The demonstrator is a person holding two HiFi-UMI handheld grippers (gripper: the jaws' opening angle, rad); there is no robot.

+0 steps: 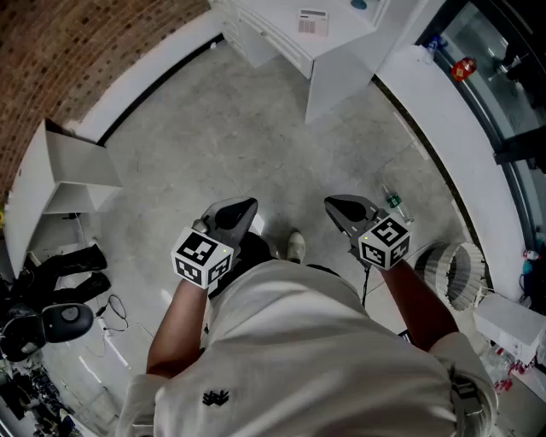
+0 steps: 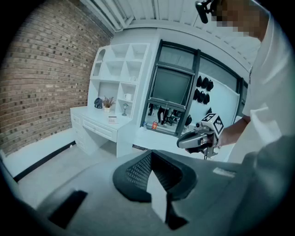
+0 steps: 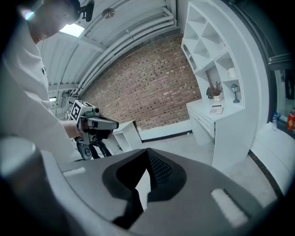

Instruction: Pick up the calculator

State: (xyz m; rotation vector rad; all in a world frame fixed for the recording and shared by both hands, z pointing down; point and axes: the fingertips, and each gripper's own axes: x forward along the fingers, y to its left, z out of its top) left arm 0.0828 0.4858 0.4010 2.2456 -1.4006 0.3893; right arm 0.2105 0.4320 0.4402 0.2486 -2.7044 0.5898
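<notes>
The calculator [image 1: 313, 21] is a small pale slab lying on the white desk [image 1: 341, 51] at the far side of the room. It also shows small in the left gripper view [image 2: 112, 120] and in the right gripper view [image 3: 215, 109]. I stand well back from it. My left gripper [image 1: 246, 206] [image 2: 154, 184] is held in front of my body, jaws shut and empty. My right gripper [image 1: 334, 205] [image 3: 144, 184] hangs beside it, also shut with nothing in it. Each gripper camera catches the other gripper in the air: the right gripper [image 2: 196, 138], the left gripper [image 3: 99, 123].
Grey concrete floor lies between me and the desk. A white shelf unit [image 2: 120, 78] rises above the desk. A brick wall [image 1: 77, 60] runs on the left, with an open white cabinet [image 1: 72, 166] and black gear [image 1: 51, 316] below it. A bottle [image 1: 392, 201] and a round white ribbed object [image 1: 456, 273] sit on the right.
</notes>
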